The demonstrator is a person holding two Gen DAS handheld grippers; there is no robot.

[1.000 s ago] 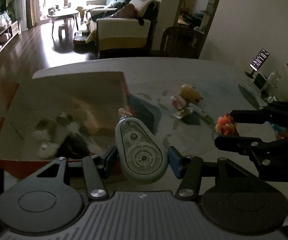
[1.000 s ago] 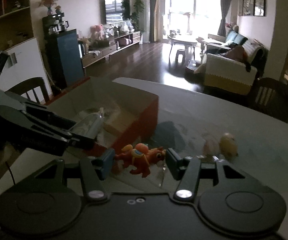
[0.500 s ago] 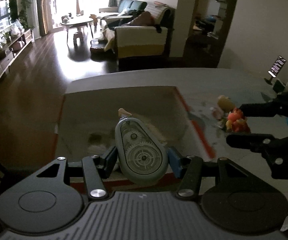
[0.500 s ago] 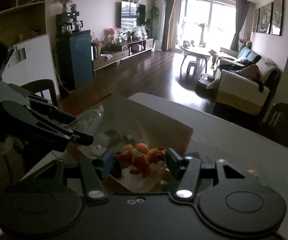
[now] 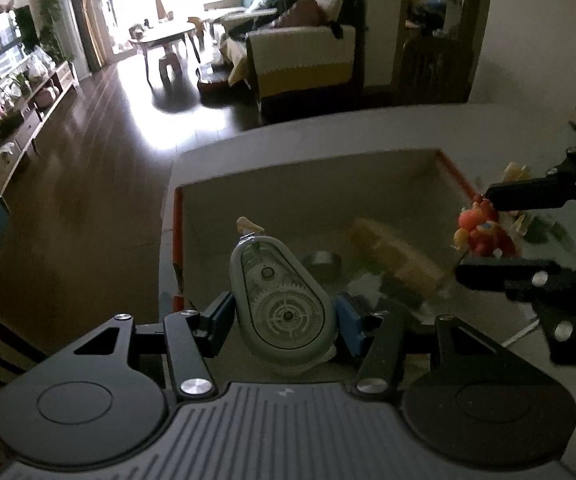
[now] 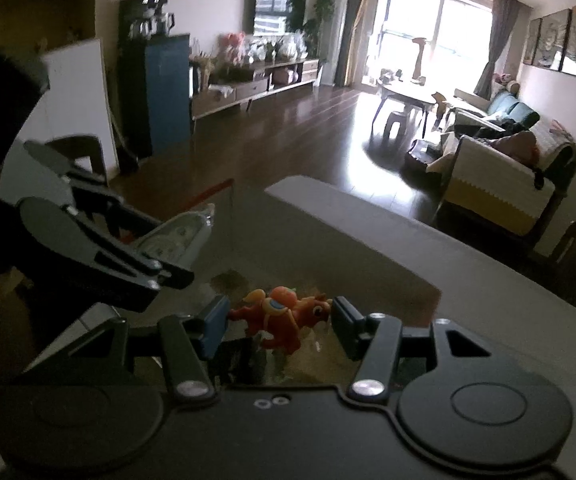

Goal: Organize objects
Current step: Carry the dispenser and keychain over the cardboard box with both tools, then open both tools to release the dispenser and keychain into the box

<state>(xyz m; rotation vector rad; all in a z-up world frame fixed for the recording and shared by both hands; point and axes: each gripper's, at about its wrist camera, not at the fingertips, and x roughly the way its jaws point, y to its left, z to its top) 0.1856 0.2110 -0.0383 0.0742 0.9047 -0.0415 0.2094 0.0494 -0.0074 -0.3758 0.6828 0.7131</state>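
Both loads now hang over the red-rimmed cardboard box [image 5: 454, 174].
Your left gripper [image 5: 283, 316] clamps the grey teardrop-shaped tape dispenser [image 5: 281, 300], your right gripper [image 6: 275, 322] the orange toy horse [image 6: 283, 316]; lower before letting go.

Left wrist view: sitting just behind the left gripper [image 5: 283, 314], looking forward and down along its fingers into the box [image 5: 450, 170], close above it; facing the sofa [image 5: 304, 64] and window beyond the table [image 5: 288, 136].

Right wrist view: sitting just behind the right gripper [image 6: 279, 322], looking forward over the box [image 6: 217, 190] edge, angling less steeply; facing the TV [image 6: 273, 6] wall and window.

Shared: both taking in the box, table [image 6: 468, 256], sofa [image 6: 500, 184] and TV [image 5: 5, 42].

Cross-sight: left view catching the right gripper [image 5: 484, 232] at its right edge; right view catching the left gripper [image 6: 175, 246] at its left edge.
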